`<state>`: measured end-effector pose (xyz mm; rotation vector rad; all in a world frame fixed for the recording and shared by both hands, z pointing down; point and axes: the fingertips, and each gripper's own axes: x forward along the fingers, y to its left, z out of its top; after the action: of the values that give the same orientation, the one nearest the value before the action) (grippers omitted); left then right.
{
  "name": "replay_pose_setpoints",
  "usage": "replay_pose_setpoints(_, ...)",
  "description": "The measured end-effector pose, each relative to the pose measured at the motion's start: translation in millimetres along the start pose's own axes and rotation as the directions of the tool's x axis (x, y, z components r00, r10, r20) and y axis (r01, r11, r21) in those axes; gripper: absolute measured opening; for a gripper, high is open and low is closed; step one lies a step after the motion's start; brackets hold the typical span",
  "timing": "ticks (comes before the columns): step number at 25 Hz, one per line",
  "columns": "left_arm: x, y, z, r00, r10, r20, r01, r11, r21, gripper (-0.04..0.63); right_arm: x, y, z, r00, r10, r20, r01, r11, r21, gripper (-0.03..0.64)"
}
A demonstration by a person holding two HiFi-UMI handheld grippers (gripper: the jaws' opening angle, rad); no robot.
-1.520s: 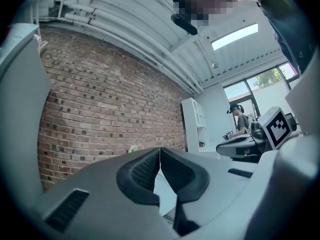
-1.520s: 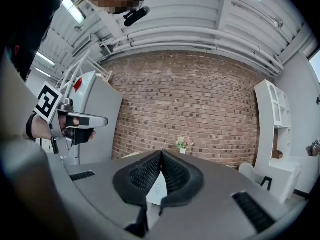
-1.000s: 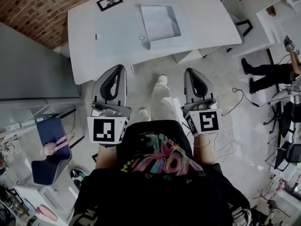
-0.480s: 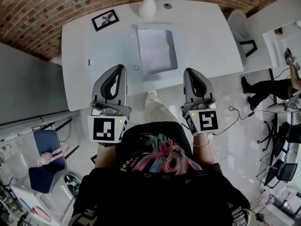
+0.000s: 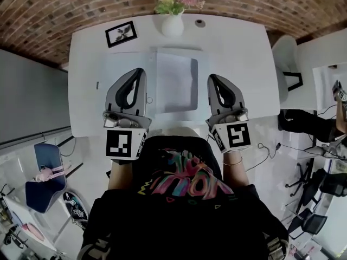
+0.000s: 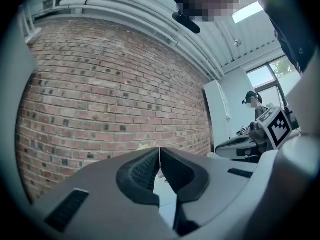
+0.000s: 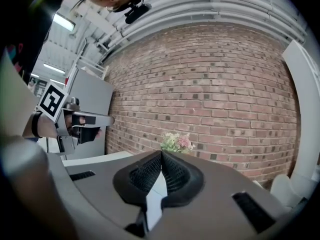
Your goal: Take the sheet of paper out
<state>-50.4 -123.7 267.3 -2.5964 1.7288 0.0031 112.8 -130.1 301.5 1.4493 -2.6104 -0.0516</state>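
The white sheet of paper (image 5: 174,83) lies on a pale, flat folder-like cover (image 5: 126,64) in the middle of the white table (image 5: 238,53). My left gripper (image 5: 139,72) hangs over the table's near part, just left of the sheet, its jaws shut and empty. To the sheet's right, my right gripper (image 5: 212,78) is also shut with nothing in it. In the left gripper view the pads (image 6: 148,167) meet in front of the brick wall. The right gripper view shows its closed pads (image 7: 172,173) pointing towards the flowers (image 7: 176,141).
A white vase of flowers (image 5: 172,18) and a black picture frame (image 5: 120,34) stand at the table's far edge by the brick wall. A small ring (image 5: 149,99) lies near the left gripper. A white chair (image 5: 286,58) and a seated person's legs (image 5: 303,122) are at the right.
The table has drawn closer in the head view. Both grippers, earlier over the floor, now reach over the table's near edge beside the sheet. Their jaws stay shut.
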Motion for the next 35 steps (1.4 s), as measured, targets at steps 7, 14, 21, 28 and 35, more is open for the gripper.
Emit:
replay_pose_setpoints(7, 19.6, 13.7, -5.7, 0.999, 0.012, -0.041, -0.011, 1.000, 0.025, 0.026, 21.5, -14.6, -10.0, 0.999, 0.007, -0.036, -0.006, 1.000, 0.024, 0.018)
replay_pose_setpoints(14, 29.3, 10.3, -7.2, 0.997, -0.060, -0.056, 0.060, 0.998, 0.004, 0.026, 28.2, -13.0, -14.6, 0.997, -0.030, -0.076, 0.034, 0.998, 0.050, 0.018)
replay_pose_setpoints(21, 41.0, 11.0, -16.6, 0.994, -0.087, -0.062, 0.085, 0.996, -0.031, 0.026, 30.9, -18.3, -24.7, 0.992, -0.051, -0.117, 0.058, 0.997, 0.052, 0.018)
replay_pose_setpoints(28, 52.6, 8.7, -46.9, 0.983, -0.139, -0.117, 0.131, 0.989, -0.073, 0.028, 36.5, -21.7, -31.4, 0.991, -0.050, -0.122, 0.055, 0.998, 0.044, 0.018)
replay_pose_setpoints(35, 61.8, 4.4, -79.7, 0.969, -0.173, -0.178, 0.152, 0.980, -0.124, 0.048, 42.0, -25.9, -37.4, 0.992, -0.054, -0.112, 0.060, 0.997, 0.047, 0.018)
